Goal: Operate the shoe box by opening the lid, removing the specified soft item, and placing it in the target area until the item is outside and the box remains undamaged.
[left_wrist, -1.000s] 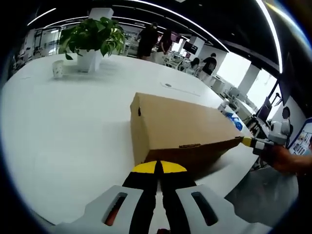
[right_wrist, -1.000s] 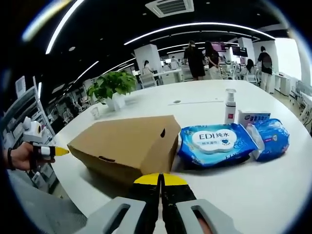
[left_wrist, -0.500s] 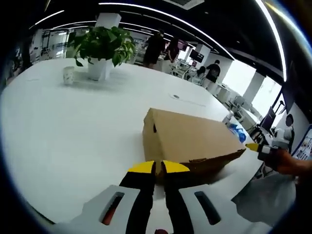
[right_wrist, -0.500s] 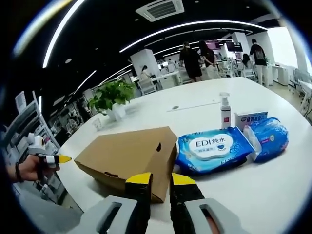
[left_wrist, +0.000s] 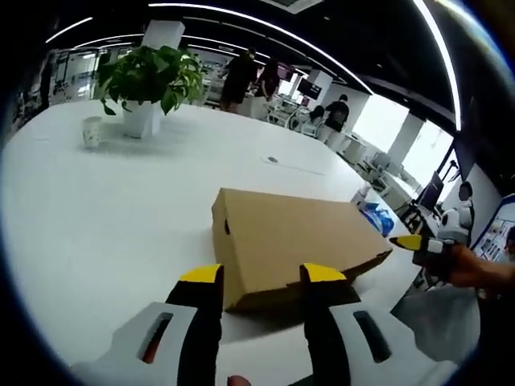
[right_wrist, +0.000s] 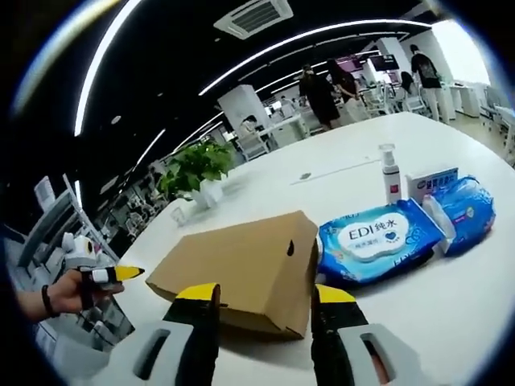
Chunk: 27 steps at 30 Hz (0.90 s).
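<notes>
**A:** Where does the shoe box (left_wrist: 294, 245) lie from each claw?

**B:** It sits shut on the white bench (left_wrist: 105, 201), a plain brown cardboard carton with a flat matte lid, sharp folded edges and a small dark vent hole in each end wall. The left claw (left_wrist: 261, 275) looks straight at one lower corner of the box, jaws spread wide with nothing between them. The right claw (right_wrist: 264, 293) faces the corner at the other end, its jaws likewise spread and empty.

**A:** And the long axis?

**B:** From the left claw the box runs away and to the right, toward the right claw's yellow tip (left_wrist: 406, 241) beyond the far end. In the right gripper view the box (right_wrist: 241, 269) stretches leftward, toward the left claw's yellow tip (right_wrist: 129, 273) held in a hand (right_wrist: 68, 291). So each claw stands off one end, and I judge them about equally near.

**A:** Which edge matters for the lid?

**B:** The long front lip, where a small notch shows in the cardboard. I'd say either claw could get under it, and thin card creases easily, so a gentle lift.

**A:** The soft item?

**B:** Hidden inside the box; I cannot tell what it is.

**A:** Anything beside the box?

**B:** Just past its right end, a glossy blue wipes pack (right_wrist: 376, 239), a crinkled blue bag (right_wrist: 465, 211) and a slim pump bottle (right_wrist: 390, 174). Well behind it, a potted plant (left_wrist: 145, 80).
</notes>
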Motion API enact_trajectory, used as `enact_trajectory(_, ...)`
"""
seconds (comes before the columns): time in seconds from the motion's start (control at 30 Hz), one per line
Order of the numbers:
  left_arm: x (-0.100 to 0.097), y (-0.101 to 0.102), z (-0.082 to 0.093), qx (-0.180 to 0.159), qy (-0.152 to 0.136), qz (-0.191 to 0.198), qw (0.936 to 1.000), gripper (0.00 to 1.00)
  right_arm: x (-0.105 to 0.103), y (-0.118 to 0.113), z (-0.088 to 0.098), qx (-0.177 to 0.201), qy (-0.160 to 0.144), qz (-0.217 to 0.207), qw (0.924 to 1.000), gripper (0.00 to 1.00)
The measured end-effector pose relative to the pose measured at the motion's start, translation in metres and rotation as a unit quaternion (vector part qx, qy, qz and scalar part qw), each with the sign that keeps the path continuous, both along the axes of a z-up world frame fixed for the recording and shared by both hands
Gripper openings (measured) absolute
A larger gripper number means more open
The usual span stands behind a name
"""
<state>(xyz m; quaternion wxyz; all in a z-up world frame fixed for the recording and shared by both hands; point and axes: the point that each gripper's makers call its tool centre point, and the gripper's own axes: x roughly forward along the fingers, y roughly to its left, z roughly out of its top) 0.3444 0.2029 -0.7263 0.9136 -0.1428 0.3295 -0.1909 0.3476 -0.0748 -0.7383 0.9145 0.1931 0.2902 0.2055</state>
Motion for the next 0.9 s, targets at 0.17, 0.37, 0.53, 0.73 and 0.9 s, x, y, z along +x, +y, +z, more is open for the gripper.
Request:
enact_trajectory(0.17,0.002,-0.004,-0.011,-0.007,0.023,0.006,0.9997,0.35,0.005,0.006,-0.007,0.003,0.012,-0.001,0.9999,0.38)
enact_trajectory(0.37,-0.001,-0.009,-0.024,0.009,0.039,-0.003,0.9992,0.33,0.002,0.024,-0.020,-0.013,0.024,0.032,0.9991,0.35)
enact_trajectory(0.53,-0.003,-0.007,-0.035,0.008,0.060,-0.001,0.9982,0.31,0.003,0.021,-0.032,-0.042,0.028,0.034,0.9982,0.32)
enact_trajectory(0.73,-0.004,-0.006,-0.037,0.016,0.065,-0.006,0.9978,0.32,0.006,0.021,-0.034,-0.047,0.029,0.030,0.9980,0.31)
enact_trajectory(0.9,-0.003,-0.002,-0.037,0.011,0.063,0.000,0.9979,0.32,0.014,0.025,-0.035,-0.048,0.032,0.034,0.9977,0.31)
